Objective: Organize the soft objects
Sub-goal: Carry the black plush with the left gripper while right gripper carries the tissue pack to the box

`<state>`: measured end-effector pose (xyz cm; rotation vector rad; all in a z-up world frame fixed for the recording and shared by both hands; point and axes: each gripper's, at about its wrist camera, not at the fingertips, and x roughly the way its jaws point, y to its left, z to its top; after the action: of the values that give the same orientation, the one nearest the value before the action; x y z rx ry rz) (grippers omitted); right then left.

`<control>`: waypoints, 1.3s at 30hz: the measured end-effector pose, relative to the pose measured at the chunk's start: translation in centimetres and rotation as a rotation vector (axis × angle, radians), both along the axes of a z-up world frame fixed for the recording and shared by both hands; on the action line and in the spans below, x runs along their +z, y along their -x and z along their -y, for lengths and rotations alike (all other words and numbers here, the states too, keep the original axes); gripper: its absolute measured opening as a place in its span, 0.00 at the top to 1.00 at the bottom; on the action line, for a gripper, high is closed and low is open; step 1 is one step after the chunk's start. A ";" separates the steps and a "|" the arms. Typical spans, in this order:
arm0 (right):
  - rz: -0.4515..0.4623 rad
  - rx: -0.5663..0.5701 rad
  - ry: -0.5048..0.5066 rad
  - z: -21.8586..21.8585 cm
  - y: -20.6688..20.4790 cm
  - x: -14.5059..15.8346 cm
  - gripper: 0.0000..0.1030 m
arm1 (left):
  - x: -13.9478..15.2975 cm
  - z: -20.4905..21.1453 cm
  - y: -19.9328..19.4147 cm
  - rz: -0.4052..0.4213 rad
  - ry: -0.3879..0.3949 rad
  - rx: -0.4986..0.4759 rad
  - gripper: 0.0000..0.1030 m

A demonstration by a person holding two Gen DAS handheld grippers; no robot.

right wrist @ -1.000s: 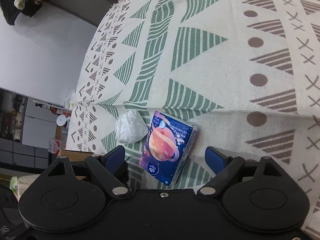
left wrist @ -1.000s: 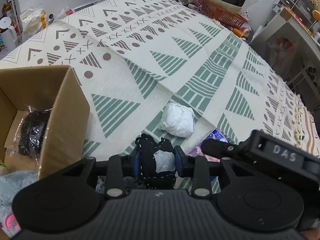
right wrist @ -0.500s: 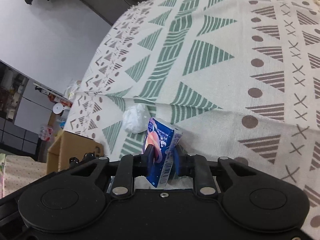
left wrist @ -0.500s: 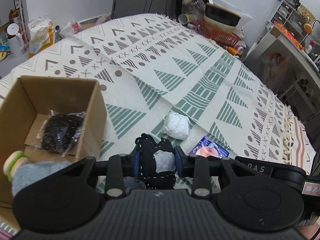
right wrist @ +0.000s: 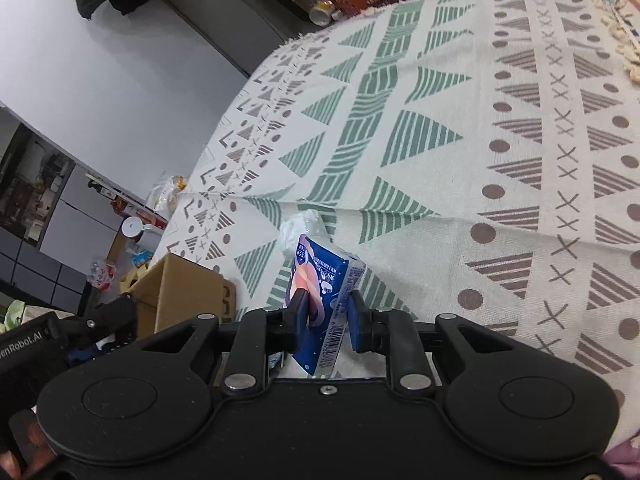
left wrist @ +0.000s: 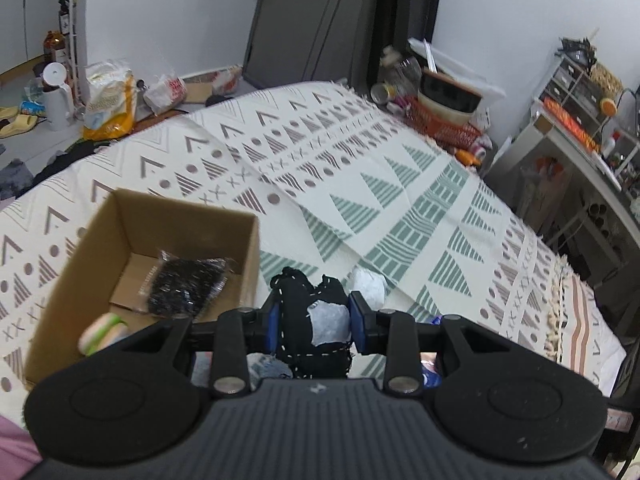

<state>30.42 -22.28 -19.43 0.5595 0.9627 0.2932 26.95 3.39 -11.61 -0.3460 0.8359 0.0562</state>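
My left gripper [left wrist: 314, 320] is shut on a black cloth item with white stitching [left wrist: 308, 312], held above the patterned cloth just right of the open cardboard box [left wrist: 72, 276]. Inside the box lie a bagged black item [left wrist: 186, 286] and a pale green-and-white soft piece [left wrist: 102, 330]. My right gripper [right wrist: 326, 316] is shut on a blue tissue pack with a planet print [right wrist: 324, 288], lifted off the cloth. A crumpled white bundle [right wrist: 300, 228] rests on the cloth beyond it, and the bundle [left wrist: 370, 284] shows behind my left fingers. The box [right wrist: 182, 292] stands to the left.
The table wears a cream cloth with green and brown triangles [left wrist: 400, 200]. At its far edge stand an orange basket with bowls [left wrist: 444, 120] and cans. Bags and a white jug [left wrist: 58, 96] sit on the floor at left; shelves [left wrist: 576, 128] stand at right.
My right gripper closed on the blue tissue pack and lifted it off the cloth. My left gripper, still holding the black cloth item, rose and drew back, bringing the box interior into view.
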 end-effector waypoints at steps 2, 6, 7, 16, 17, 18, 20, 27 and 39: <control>0.024 0.000 0.007 -0.1 0.4 0.8 0.80 | 0.6 -0.7 0.4 0.010 0.003 0.015 0.68; 0.084 0.013 0.006 -0.5 1.2 2.7 0.80 | 1.4 -2.2 1.0 0.020 0.001 0.034 0.68; 0.095 0.020 0.006 -0.7 1.3 3.1 0.80 | 1.5 -2.6 1.1 0.022 0.005 0.041 0.68; 0.186 0.062 0.028 -2.6 1.5 6.2 0.80 | 2.0 -7.0 2.0 0.027 0.034 0.124 0.67; 0.197 0.066 0.032 -2.9 1.5 6.5 0.80 | 1.9 -7.5 1.9 0.028 0.037 0.133 0.67; 0.204 0.073 0.035 -3.1 1.4 6.9 0.80 | 1.9 -8.0 1.8 0.029 0.034 0.142 0.67; 0.215 0.086 0.035 -3.7 1.2 7.4 0.80 | 1.9 -9.1 1.5 0.028 0.040 0.159 0.67; 0.219 0.121 0.027 -5.9 0.6 8.6 0.80 | 1.4 -12.1 0.7 0.021 0.055 0.198 0.67; 0.192 0.184 0.036 -11.6 -0.7 8.4 0.80 | -1.6 -14.2 -0.7 -0.044 0.082 0.207 0.64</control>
<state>31.10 -10.67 -11.04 0.4025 0.8320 0.4848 27.65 17.56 -13.24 -0.5092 0.8451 0.2232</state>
